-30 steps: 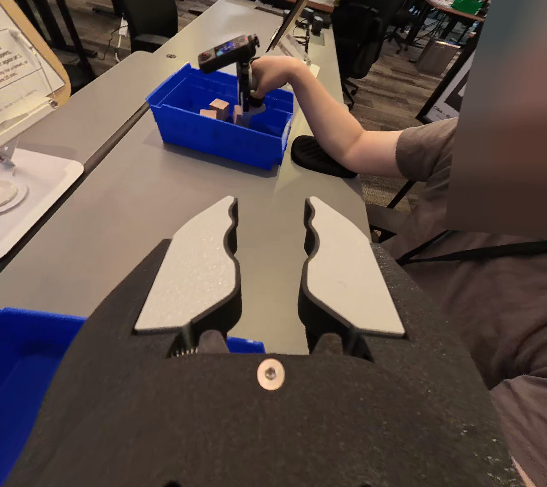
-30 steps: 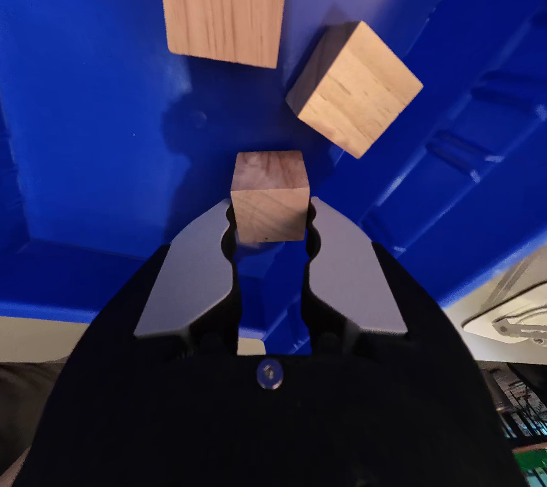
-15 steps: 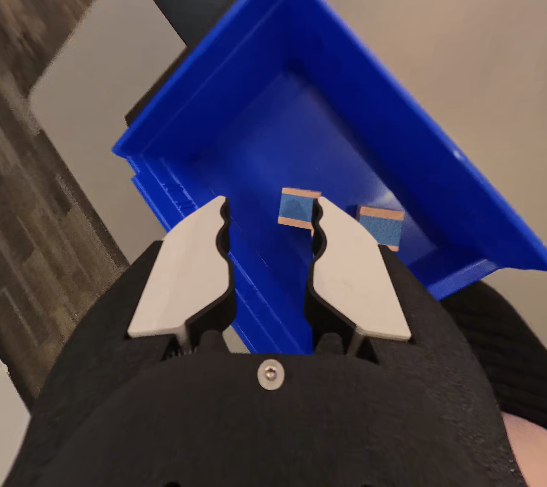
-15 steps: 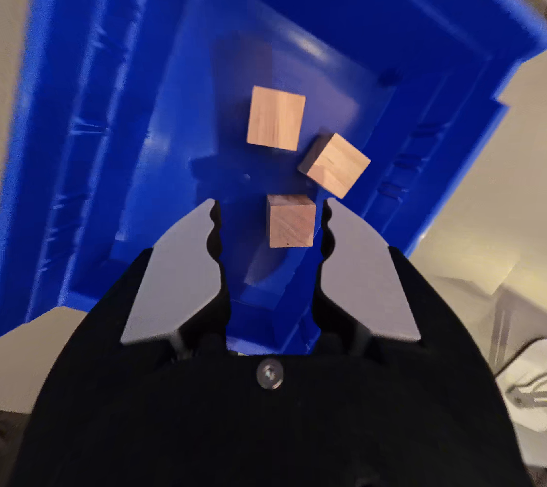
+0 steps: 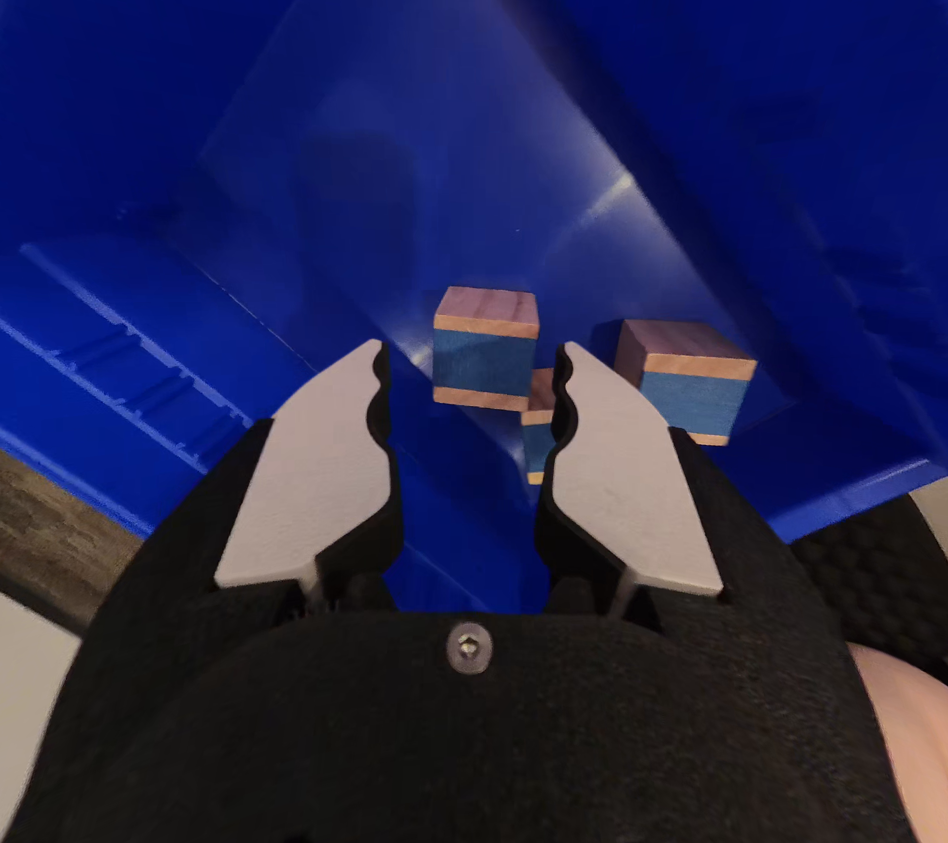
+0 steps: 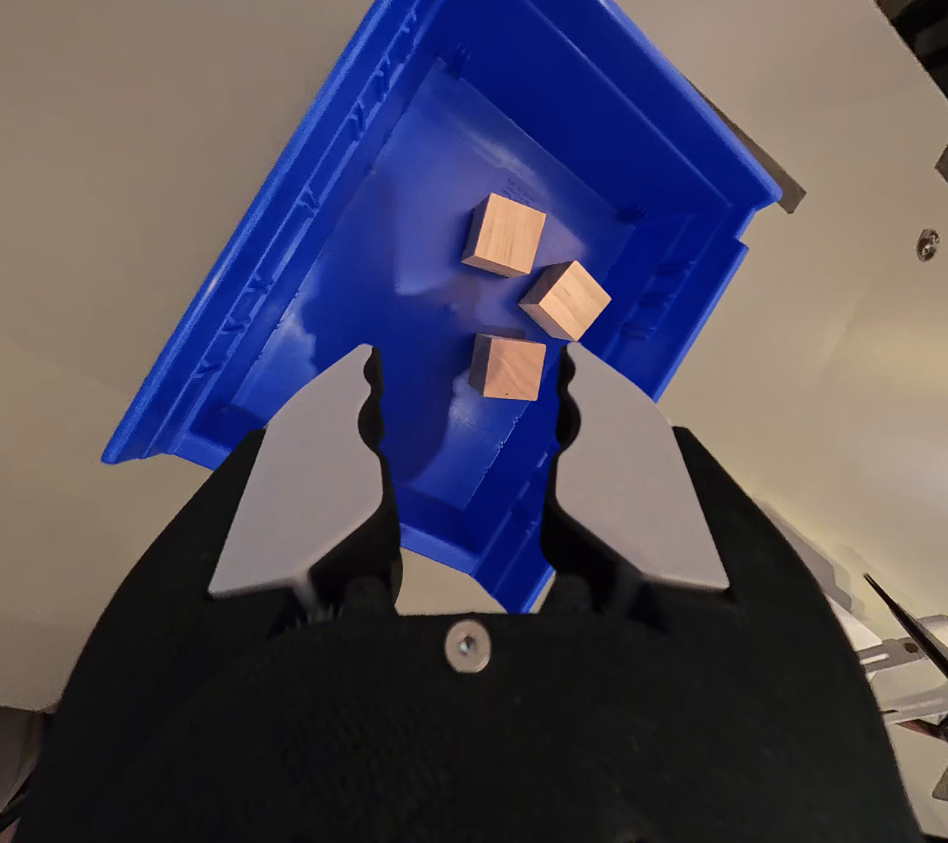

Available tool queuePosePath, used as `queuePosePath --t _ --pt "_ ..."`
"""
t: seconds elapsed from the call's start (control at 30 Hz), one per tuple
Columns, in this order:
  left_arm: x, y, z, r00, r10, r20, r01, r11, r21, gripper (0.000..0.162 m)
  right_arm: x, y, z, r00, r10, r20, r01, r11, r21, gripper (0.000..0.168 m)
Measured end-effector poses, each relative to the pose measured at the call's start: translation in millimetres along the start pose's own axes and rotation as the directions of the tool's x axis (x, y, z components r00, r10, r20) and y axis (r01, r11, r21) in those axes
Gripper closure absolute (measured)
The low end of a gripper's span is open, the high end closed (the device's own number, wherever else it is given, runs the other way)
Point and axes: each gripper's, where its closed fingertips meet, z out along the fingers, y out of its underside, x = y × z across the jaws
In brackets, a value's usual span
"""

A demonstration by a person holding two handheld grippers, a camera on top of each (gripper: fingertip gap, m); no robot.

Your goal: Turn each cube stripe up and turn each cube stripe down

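Left gripper [image 5: 471,359] and right gripper [image 6: 468,359], both spread wide and empty, over two blue bins [image 5: 615,100] [image 6: 590,110]; each holds three wooden cubes (left bin: blue stripes sideways [image 5: 482,357]; right bin: plain faces up [image 6: 505,236]).

The left gripper's right finger [image 5: 615,449] hides most of one striped wooden cube [image 5: 538,413] (only a sliver shows).

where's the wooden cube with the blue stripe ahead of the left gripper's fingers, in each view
Left wrist view: striped wooden cube just above centre.
Right wrist view: no stripe shows, so cannot match it.
Shared landmark: blue plastic bin with three cubes, maybe not the same bin.
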Motion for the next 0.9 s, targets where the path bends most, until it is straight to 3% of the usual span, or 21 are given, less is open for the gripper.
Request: queuePosePath --t 0.27,0.33,0.63,0.73,0.8,0.9 --pt "-2.2 10.6 22.0 0.999 -0.051 -0.004 0.050 0.989 -0.137 0.103 -6.3 -3.4 -14.1 0.999 -0.029 -0.023 0.030 0.999 0.032 0.101" --pt "0.2 13.1 23.7 0.998 -0.056 -0.014 0.053 0.986 -0.159 0.112 -6.9 -1.7 -12.8 0.999 -0.036 -0.024 0.036 0.999 0.017 0.101" --pt "-16.2 23.4 20.3 0.994 -0.072 0.085 0.088 0.973 -0.212 0.116 -11.3 -6.1 -13.7 0.996 -0.073 -0.059 0.074 0.997 0.006 0.101" --pt "-26.0 14.4 -2.5 0.987 -0.093 0.134 0.106 0.990 -0.097 0.117 -12.6 -17.4 -22.1 0.990 -0.088 -0.113 0.095 0.994 0.050 0.101" --pt "-29.8 -2.0 -31.7 0.980 -0.140 0.141 0.130 0.988 0.081 0.117 -17.2 -33.8 -31.6 0.980 -0.114 -0.165 0.134 0.984 0.118 0.102" --pt "-10.1 -31.5 -88.0 0.984 -0.179 -0.002 0.166 0.906 0.390 0.117 -44.4 -75.0 -50.7 0.954 -0.203 -0.221 0.264 0.917 0.299 0.101"
